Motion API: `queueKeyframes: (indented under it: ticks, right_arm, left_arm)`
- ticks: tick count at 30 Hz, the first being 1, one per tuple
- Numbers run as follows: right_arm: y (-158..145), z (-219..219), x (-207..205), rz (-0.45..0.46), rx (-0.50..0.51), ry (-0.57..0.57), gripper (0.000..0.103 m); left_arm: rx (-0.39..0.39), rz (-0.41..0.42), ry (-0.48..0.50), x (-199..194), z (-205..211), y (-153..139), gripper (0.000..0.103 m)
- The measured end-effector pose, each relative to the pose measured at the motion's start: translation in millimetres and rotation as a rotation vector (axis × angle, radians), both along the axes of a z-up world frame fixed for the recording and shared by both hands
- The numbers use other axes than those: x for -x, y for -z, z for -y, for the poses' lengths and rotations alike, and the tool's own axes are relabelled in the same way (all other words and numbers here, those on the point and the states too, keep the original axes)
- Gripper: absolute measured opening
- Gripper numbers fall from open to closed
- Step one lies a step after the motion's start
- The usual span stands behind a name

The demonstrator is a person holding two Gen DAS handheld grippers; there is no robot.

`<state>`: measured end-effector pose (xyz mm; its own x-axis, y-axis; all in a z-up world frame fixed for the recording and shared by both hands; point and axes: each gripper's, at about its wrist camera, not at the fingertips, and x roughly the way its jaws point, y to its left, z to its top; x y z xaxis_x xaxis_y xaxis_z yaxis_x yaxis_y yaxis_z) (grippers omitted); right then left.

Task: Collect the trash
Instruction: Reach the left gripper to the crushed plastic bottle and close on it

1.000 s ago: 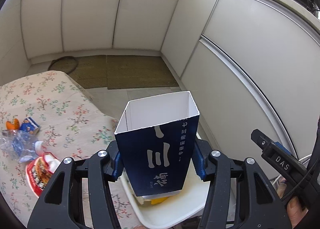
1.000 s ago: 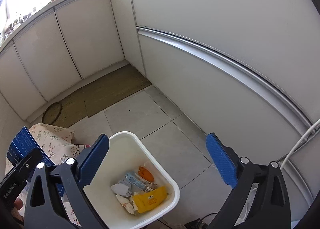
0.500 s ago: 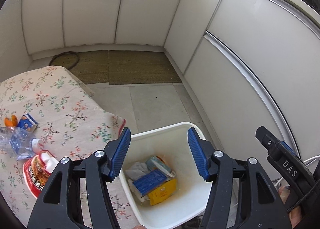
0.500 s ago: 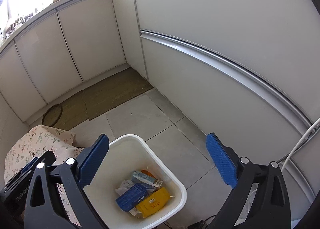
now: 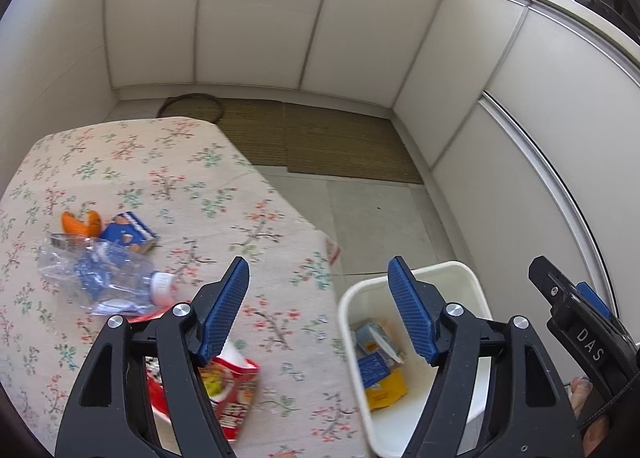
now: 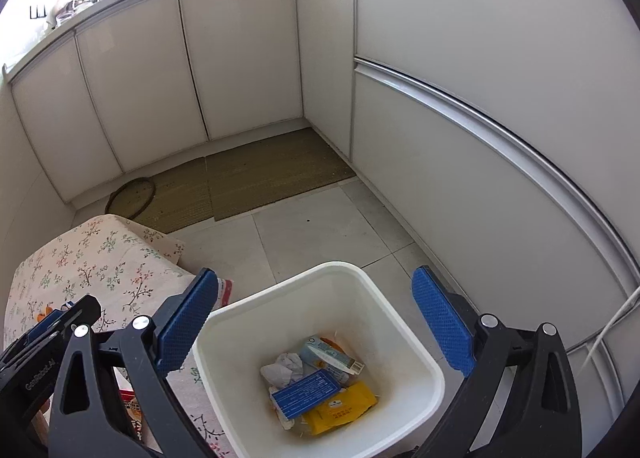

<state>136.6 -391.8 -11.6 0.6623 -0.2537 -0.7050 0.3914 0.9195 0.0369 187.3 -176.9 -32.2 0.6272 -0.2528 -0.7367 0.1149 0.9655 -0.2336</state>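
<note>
The left gripper [image 5: 320, 310] hung over the edge of the desk [image 5: 132, 162], which wore a cloth with little flowers. Its blue fingers [image 5: 224, 306] were apart and were opening wider, with nothing between them. The right gripper [image 6: 316, 322] hung over the white trash bin [image 6: 416, 354]. Its fingers [image 6: 440, 322] stood wide apart too, and they held nothing.

The bin stood on the gray tile floor [image 6: 320, 226], just beside the desk. Inside it lay a dark blue box [image 6: 306, 394], a yellow packet [image 6: 340, 410], a light blue carton [image 6: 330, 354] and a crumpled white paper [image 6: 282, 372]. The blue box lay on top of the yellow packet.

More trash lay on the desk. A squashed clear plastic bottle [image 5: 100, 270] with a white cap [image 5: 162, 286] lay on its side. Just behind it were a small blue box [image 5: 128, 234] and an orange peel [image 5: 82, 222], close together. A red snack packet [image 5: 232, 390] lay near the desk's front edge, partly hidden under the left gripper.

A brown woven mat [image 5: 320, 142] lay on the floor by the white cupboards [image 5: 256, 14]. A dark ring [image 5: 190, 108] sat at the mat's corner, behind the desk. A bit of a hand [image 5: 580, 398] showed at the side, under the right gripper's handle.
</note>
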Motion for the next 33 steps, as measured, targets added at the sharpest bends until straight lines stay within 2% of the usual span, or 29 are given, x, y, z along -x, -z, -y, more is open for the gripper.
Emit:
queueKeyframes:
  ticks: [9, 12, 18, 20, 24, 29, 30, 33]
  right_arm:
    - [3.2, -73.9, -31.3, -0.004, 0.026, -0.147, 0.095]
    - [4.1, -96.7, -40.4, -0.001, 0.03, -0.19, 0.095]
    - [6.6, -139.1, -55.5, 0.006, 0.031, -0.282, 0.095]
    - [8.8, -152.3, -59.4, 0.006, 0.04, -0.313, 0.095]
    - [14.0, -171.6, -64.0, -0.003, 0.039, -0.351, 0.095]
    - [18.9, -164.2, -68.7, -0.013, 0.017, -0.342, 0.095]
    - [19.4, -160.8, -70.0, -0.015, 0.007, -0.333, 0.095]
    - [21.3, -152.9, -73.1, -0.023, -0.014, -0.32, 0.095]
  left_arm:
    - [-0.008, -0.031, -0.148, -2.3, -66.5, 5.3, 0.075]
    - [0.004, -0.051, -0.224, -1.9, -92.2, 9.5, 0.08]
    - [0.041, -0.113, -0.369, -2.2, -143.2, 25.8, 0.082]
    - [0.061, -0.14, -0.425, -2.4, -159.5, 33.4, 0.084]
    - [0.153, -0.214, -0.545, -4.6, -192.7, 52.9, 0.084]
    - [0.278, -0.302, -0.66, -16.5, -208.9, 73.8, 0.085]
    - [0.286, -0.315, -0.683, -19.5, -209.4, 77.3, 0.089]
    - [0.292, -0.35, -0.744, -29.5, -207.4, 84.5, 0.09]
